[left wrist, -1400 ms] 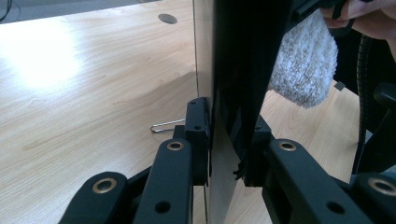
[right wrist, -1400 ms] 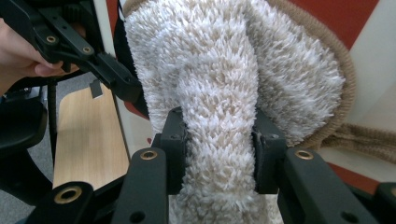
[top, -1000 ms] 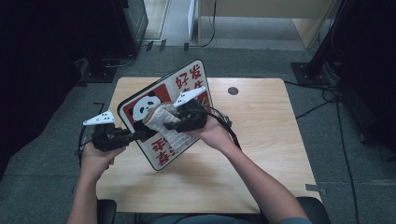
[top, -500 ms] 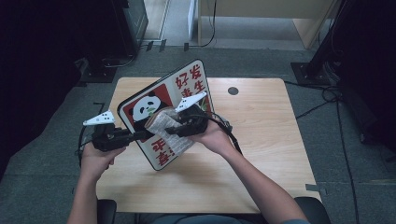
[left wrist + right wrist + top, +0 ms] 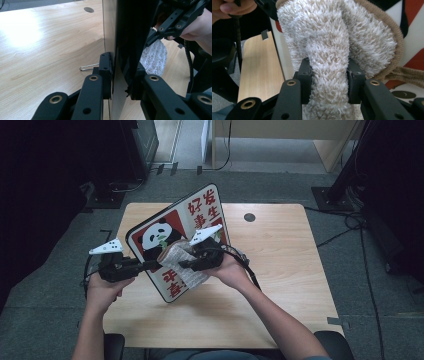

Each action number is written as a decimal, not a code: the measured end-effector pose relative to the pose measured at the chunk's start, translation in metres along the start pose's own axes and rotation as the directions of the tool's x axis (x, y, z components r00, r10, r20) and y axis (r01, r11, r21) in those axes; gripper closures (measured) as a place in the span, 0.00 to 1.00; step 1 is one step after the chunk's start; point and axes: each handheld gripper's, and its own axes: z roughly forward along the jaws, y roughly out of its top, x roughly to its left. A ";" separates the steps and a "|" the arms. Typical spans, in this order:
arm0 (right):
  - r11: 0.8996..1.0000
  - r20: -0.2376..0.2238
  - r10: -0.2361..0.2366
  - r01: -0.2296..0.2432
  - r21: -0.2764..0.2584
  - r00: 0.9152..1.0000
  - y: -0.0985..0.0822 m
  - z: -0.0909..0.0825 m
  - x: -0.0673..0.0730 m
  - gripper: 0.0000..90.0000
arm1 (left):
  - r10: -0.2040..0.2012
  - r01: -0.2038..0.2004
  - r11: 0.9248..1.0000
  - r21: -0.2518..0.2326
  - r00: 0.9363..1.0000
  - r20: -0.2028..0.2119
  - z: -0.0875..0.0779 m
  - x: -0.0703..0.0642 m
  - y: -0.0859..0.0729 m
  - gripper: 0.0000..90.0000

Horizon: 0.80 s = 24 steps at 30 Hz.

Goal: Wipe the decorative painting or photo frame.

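A panda sign board (image 5: 197,215), red and white with Chinese characters, stands tilted over the wooden table (image 5: 280,270). My left gripper (image 5: 149,265) is shut on its lower left edge; in the left gripper view the jaws clamp the board (image 5: 125,37) edge-on. My right gripper (image 5: 183,265) is shut on a fluffy beige cloth (image 5: 174,254), which lies against the board's face. In the right gripper view the cloth (image 5: 332,45) bulges between the pads, with the board (image 5: 412,50) behind it. From the left gripper view, the cloth (image 5: 153,58) and the right gripper (image 5: 152,40) sit beyond the board.
A round cable hole (image 5: 249,217) lies at the table's far right. A small wire hook (image 5: 88,67) rests on the wood near the board's foot. Dark equipment stands to the left and right of the table, and cables (image 5: 345,227) run over the floor.
My right gripper has slid the cloth a little down the board's face, toward the near edge. The left gripper and the board have stayed put.
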 end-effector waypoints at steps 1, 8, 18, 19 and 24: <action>1.000 0.000 0.004 -0.004 0.003 1.000 -0.001 0.000 0.000 0.72 | 0.000 0.000 1.000 0.000 1.000 0.000 0.000 0.000 0.000 0.86; 1.000 -0.004 0.008 -0.008 0.002 1.000 -0.010 0.004 -0.001 0.72 | -0.002 0.002 1.000 0.000 1.000 0.000 0.000 0.000 0.000 0.86; 0.999 -0.007 0.023 -0.023 0.032 1.000 -0.031 0.015 0.000 0.72 | -0.004 0.004 1.000 0.001 1.000 0.003 0.000 0.000 0.000 0.86; 0.999 -0.008 0.023 -0.023 0.036 1.000 -0.033 0.016 0.000 0.72 | -0.005 0.005 1.000 0.001 1.000 0.003 0.000 0.000 0.000 0.86; 0.999 -0.015 0.031 -0.030 0.042 0.999 -0.041 0.020 -0.001 0.72 | -0.004 0.004 1.000 0.002 1.000 0.002 0.000 0.000 0.000 0.86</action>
